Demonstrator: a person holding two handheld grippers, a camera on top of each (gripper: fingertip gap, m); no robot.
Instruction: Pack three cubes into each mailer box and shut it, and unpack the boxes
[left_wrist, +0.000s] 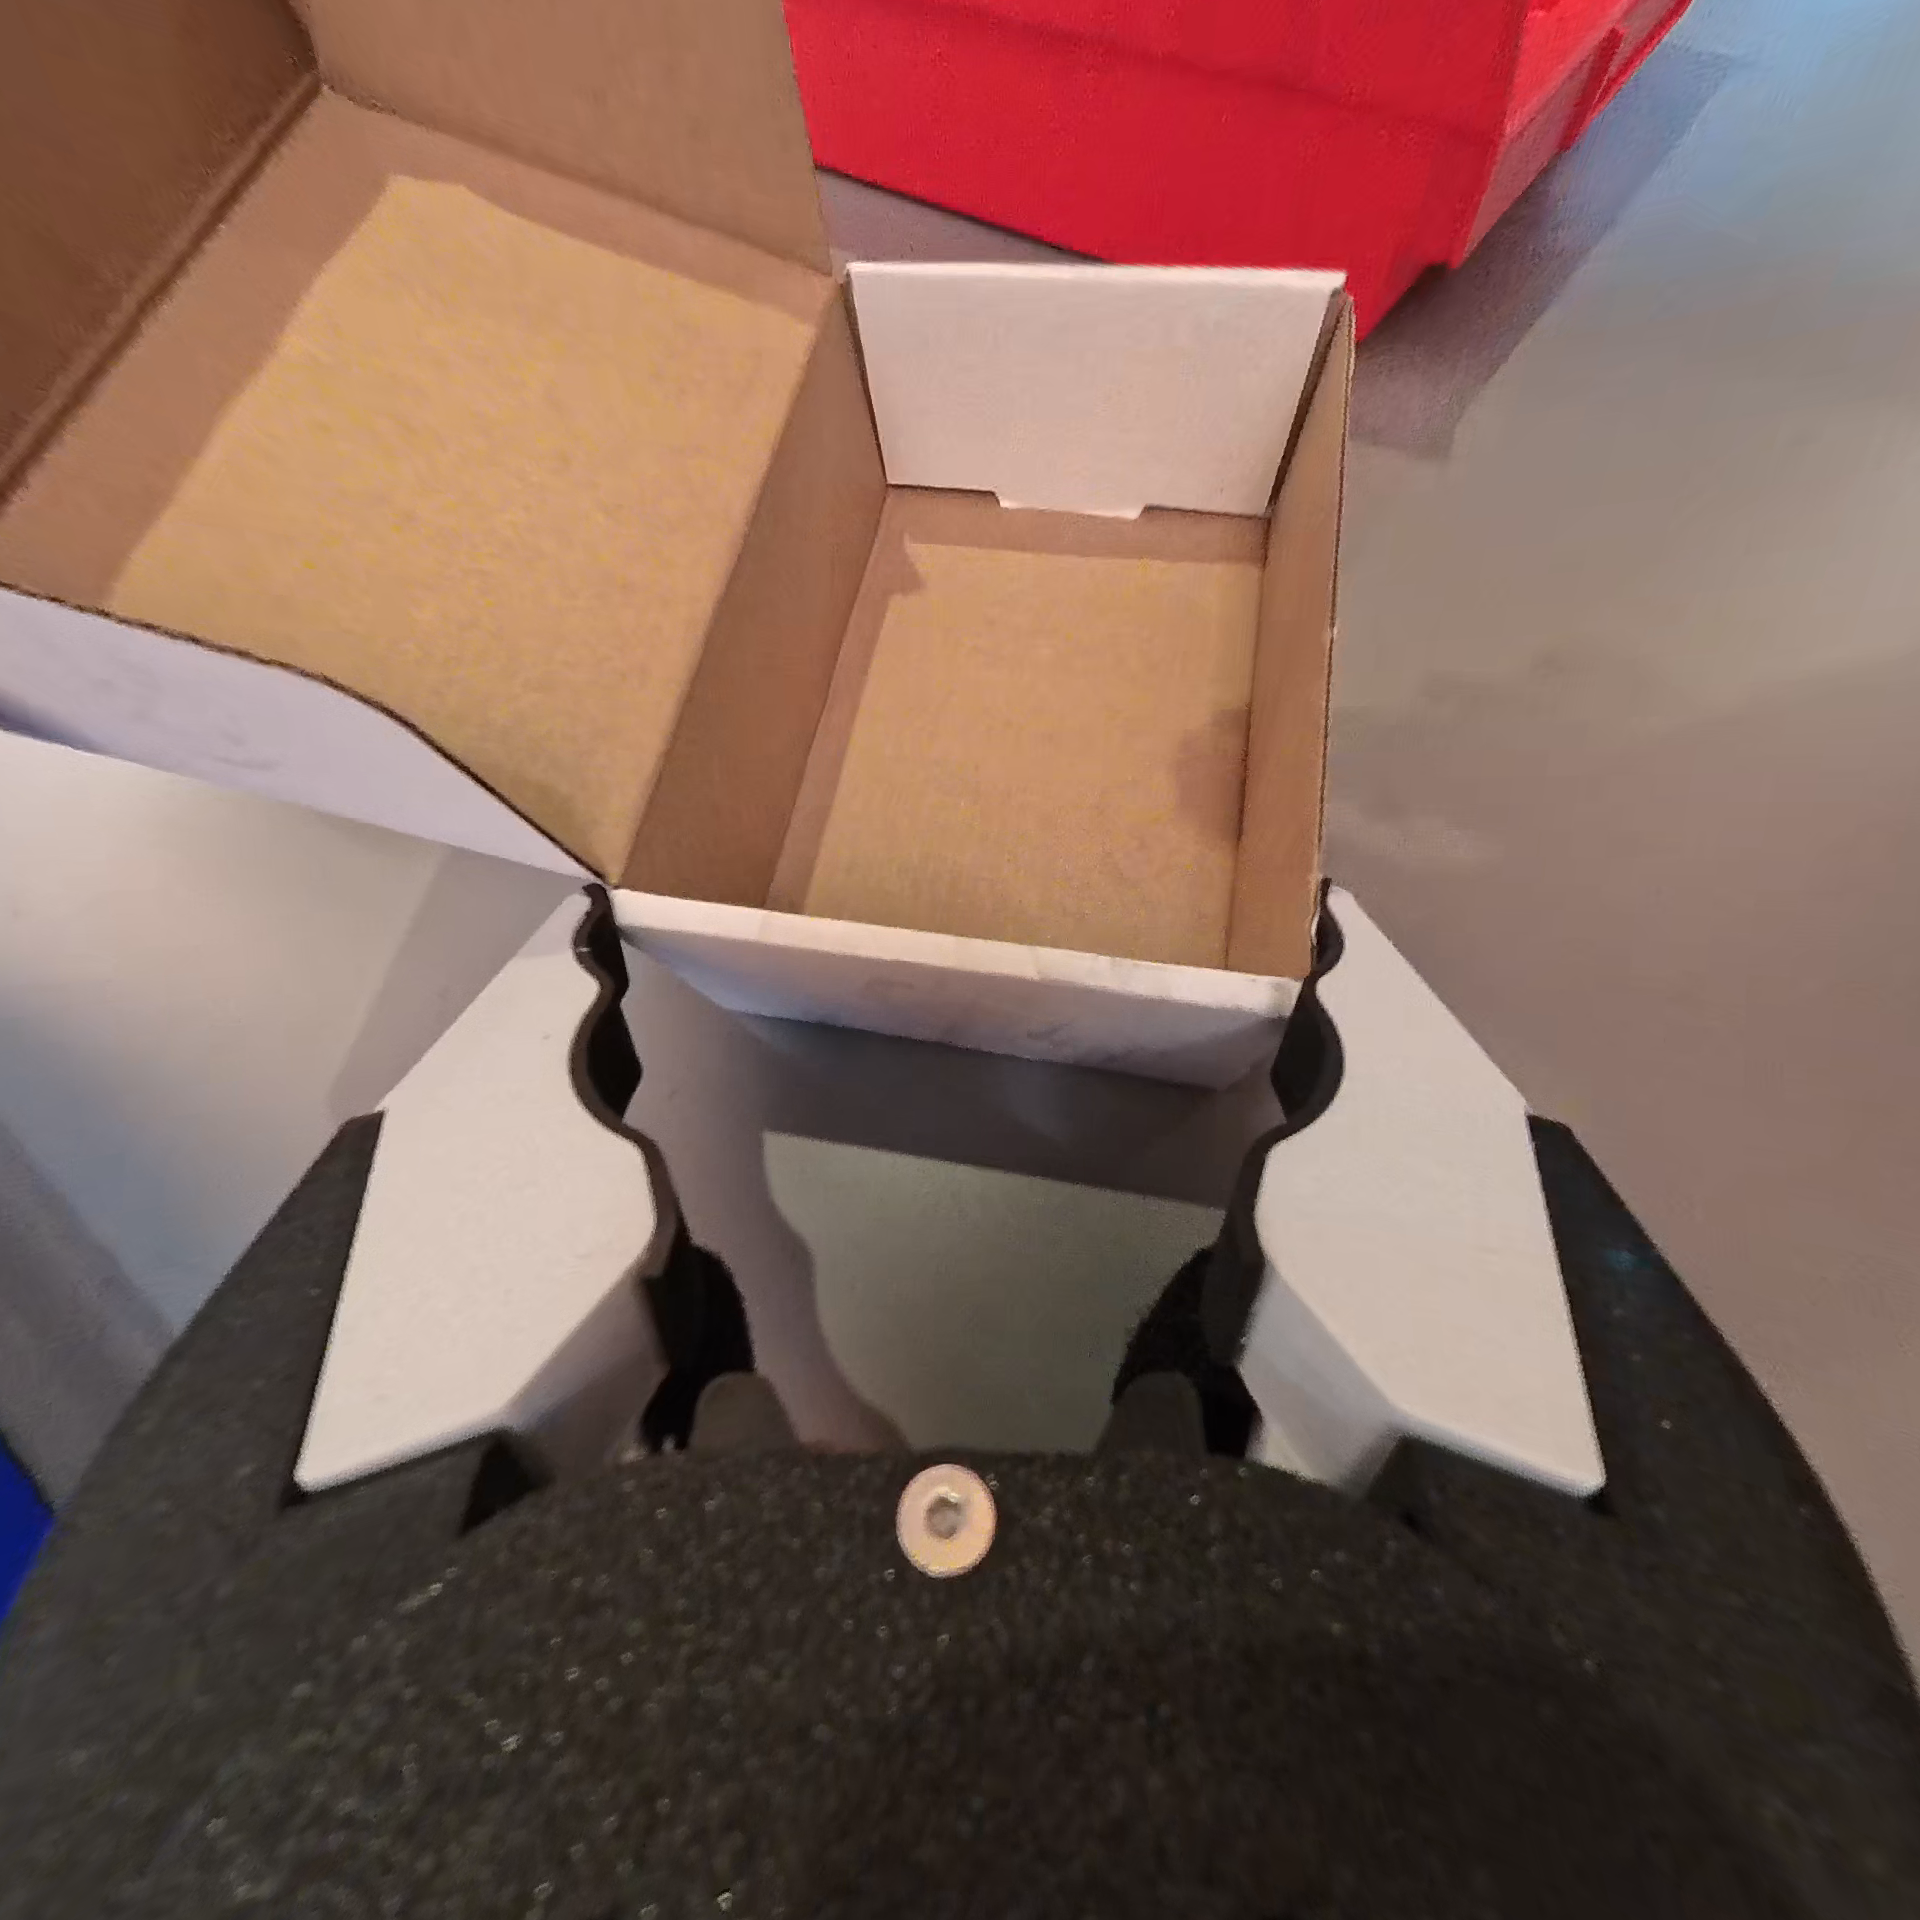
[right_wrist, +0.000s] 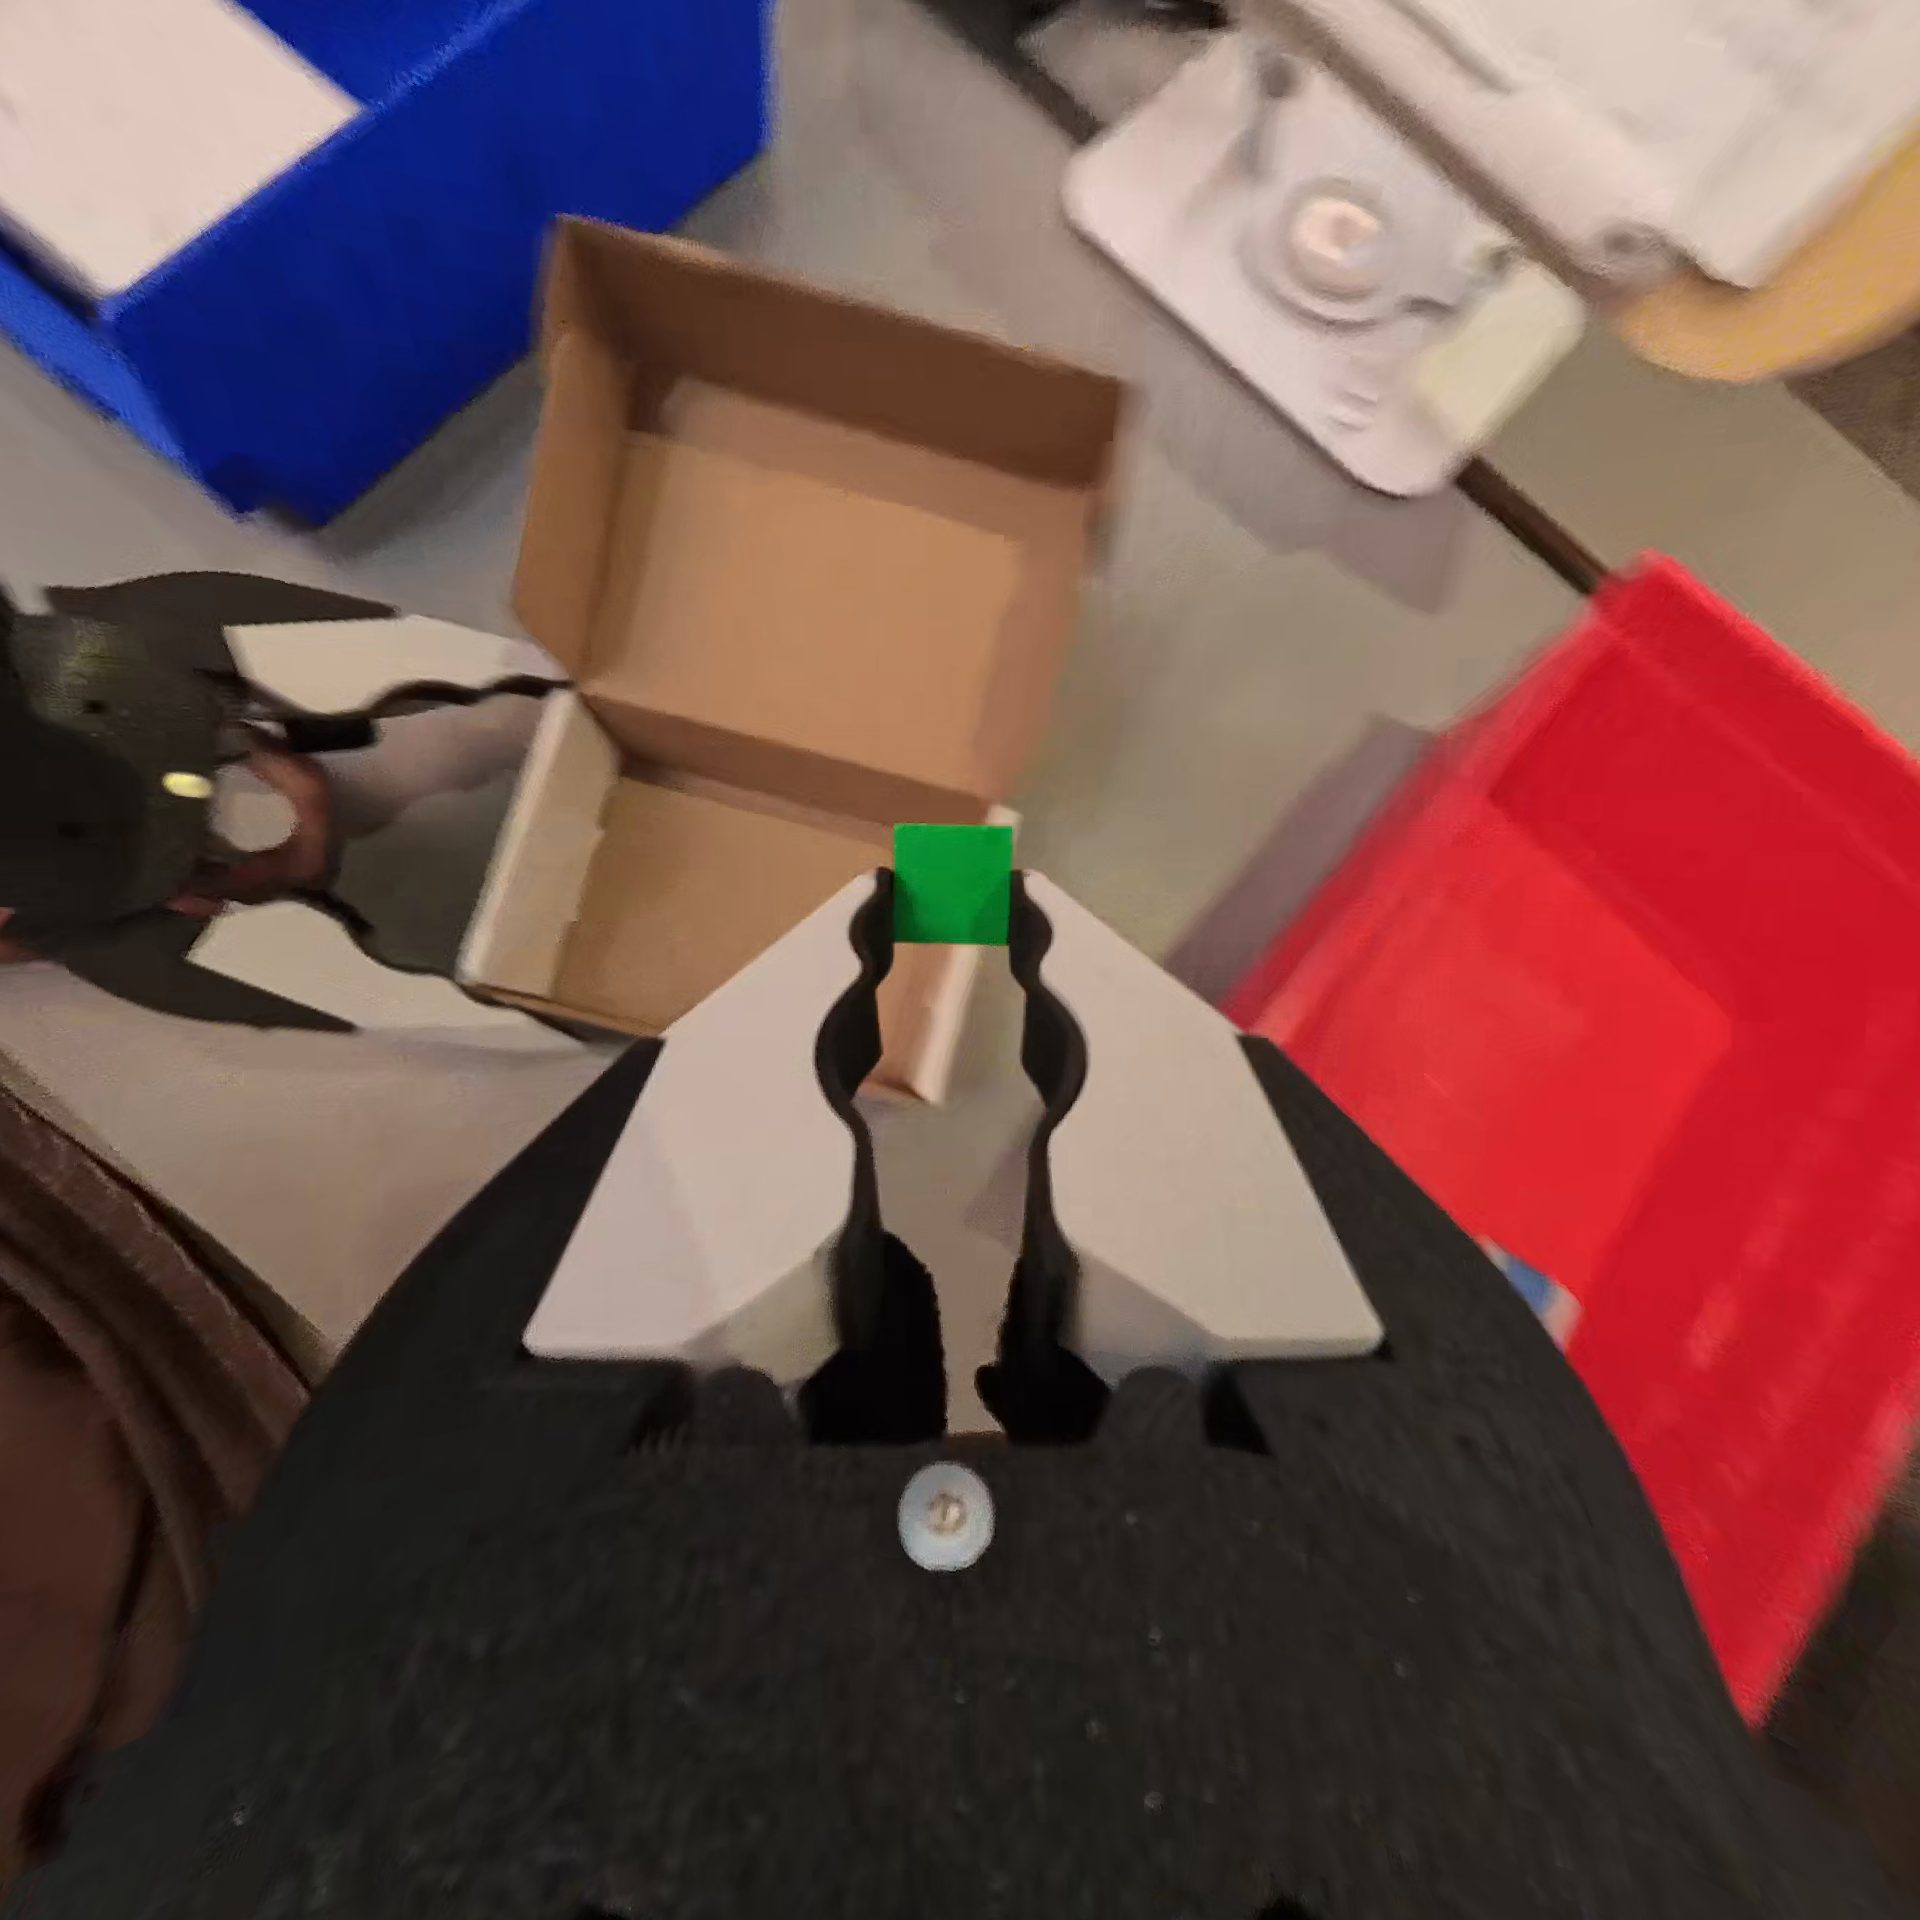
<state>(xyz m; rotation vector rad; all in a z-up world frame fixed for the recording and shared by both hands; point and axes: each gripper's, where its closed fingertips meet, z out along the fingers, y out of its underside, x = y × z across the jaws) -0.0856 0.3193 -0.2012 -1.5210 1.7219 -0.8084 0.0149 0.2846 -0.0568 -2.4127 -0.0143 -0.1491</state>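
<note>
Left gripper (left_wrist: 961, 997) nearest, jaws wide, bracketing near wall of open mailer box (left_wrist: 935, 987); nothing inside, lid up. Red bin (left_wrist: 1195, 135) behind.

Right gripper (right_wrist: 953, 902) jaws pinching green cube (right_wrist: 953, 883) above box (right_wrist: 790, 665) corner. Judged: packing barely begun, first cube of three not yet in, shutting and unpacking remain.

The left gripper (left_wrist: 961, 940), black-bodied with grey wedge-shaped fingers (left_wrist: 499, 1195), is held with its jaws spread wide, nothing gripped between them; the fingertips are set just at the two near corners of the open white cardboard mailer box (left_wrist: 935, 997). The right gripper (right_wrist: 951, 904), of the same build, is held above, its jaws closed on a small green cube (right_wrist: 953, 883) pinched at the fingertips.
</note>
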